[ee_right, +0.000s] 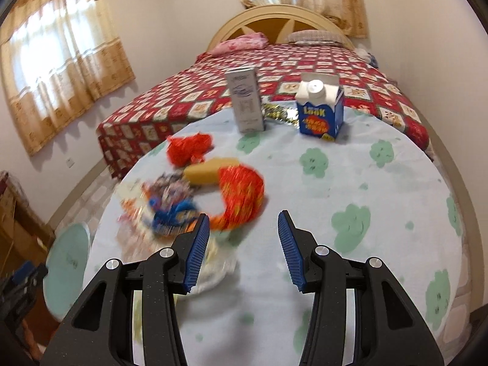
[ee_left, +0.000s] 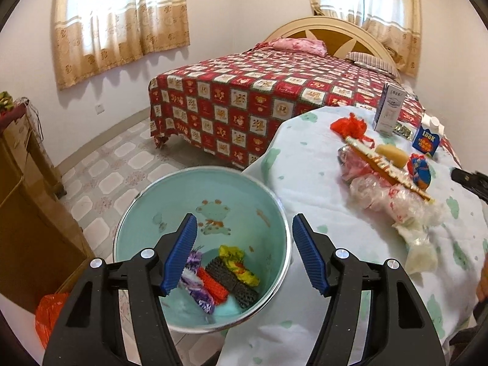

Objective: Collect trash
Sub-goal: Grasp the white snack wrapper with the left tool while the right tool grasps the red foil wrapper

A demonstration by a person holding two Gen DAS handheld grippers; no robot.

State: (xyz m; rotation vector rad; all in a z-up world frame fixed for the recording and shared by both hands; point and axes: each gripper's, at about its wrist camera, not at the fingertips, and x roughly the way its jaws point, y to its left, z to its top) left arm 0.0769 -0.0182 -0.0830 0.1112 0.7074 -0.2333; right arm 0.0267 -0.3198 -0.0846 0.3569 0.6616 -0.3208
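My left gripper point(ee_left: 242, 251) hangs spread and empty over the bin point(ee_left: 152, 201) by the bench's point(ee_left: 305, 183) left edge. My right gripper point(ee_right: 244, 251), spread and empty, nears the wrapper pile point(ee_right: 189, 195) mid-bench; I judge a hasty close could scatter wrappers off that edge.

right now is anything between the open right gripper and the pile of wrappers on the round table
Nothing visible blocks it. The right gripper hangs open and empty over bare green-flowered white tablecloth, with the orange crinkly wrapper and the rest of the pile just ahead. The grey-white carton and blue milk carton stand farther back.
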